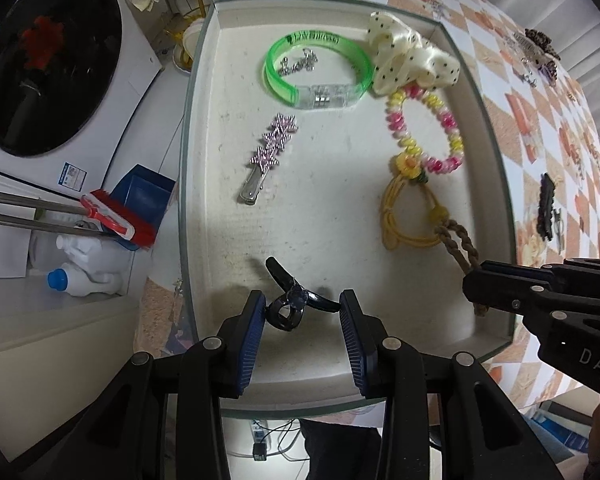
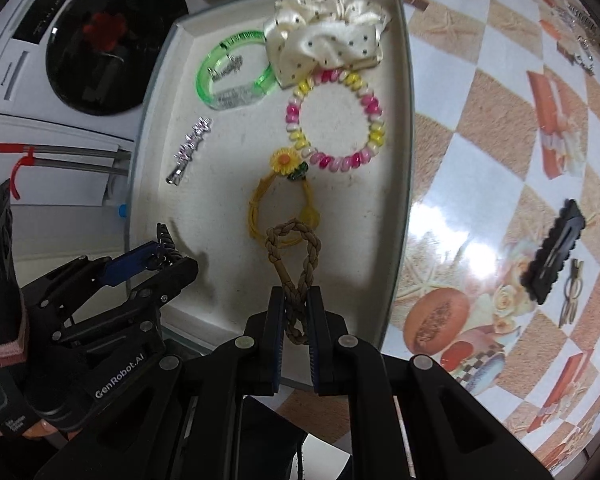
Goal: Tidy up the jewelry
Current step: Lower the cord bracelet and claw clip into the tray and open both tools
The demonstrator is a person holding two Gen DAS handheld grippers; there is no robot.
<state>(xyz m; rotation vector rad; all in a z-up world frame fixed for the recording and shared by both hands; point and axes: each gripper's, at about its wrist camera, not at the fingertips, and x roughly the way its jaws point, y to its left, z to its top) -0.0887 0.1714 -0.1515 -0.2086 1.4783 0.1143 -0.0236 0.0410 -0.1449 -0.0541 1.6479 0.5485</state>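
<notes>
Both tools sat over the tray [image 1: 204, 128], each loaded. The left tool [image 1: 303, 312] was part-spread around a black claw clip [image 1: 290, 304] at the lower middle of its view. The clip touched one blue pad [image 1: 256, 320] and its far arm reached toward the other; we couldn't tell how firmly it was pinched. The right tool [image 2: 294, 320] was clamped on a braided tan hair tie [image 2: 294, 256], with the loop sticking out ahead of the jaws, over the yellow tie [image 2: 260, 208].

Risks as we saw them:
- The clip was held off-centre by a curved, glossy arm, so it could pivot or pop out on release and skitter off the tray's lower edge.
- The braid's loop overlapped the yellow tie. Dropped there, the two would tangle, and dragging sideways could snag the sunflower charm [image 2: 284, 159] or the pink-yellow coil [image 2: 336, 120].
- The two tools were near each other at the tray's lower end, so a careless swing could knock them together.

Looks: the braid was matte tan, soft and twisted double. The clip was small, dark and shiny. The tray was pale-lined and already held a green bangle [image 1: 316, 68], a dotted cream scrunchie [image 1: 412, 56] and a sparkly barrette [image 1: 268, 156]. A black clip [image 2: 552, 252] and small bits were left on the checkered worktop [image 2: 500, 128] at right.
</notes>
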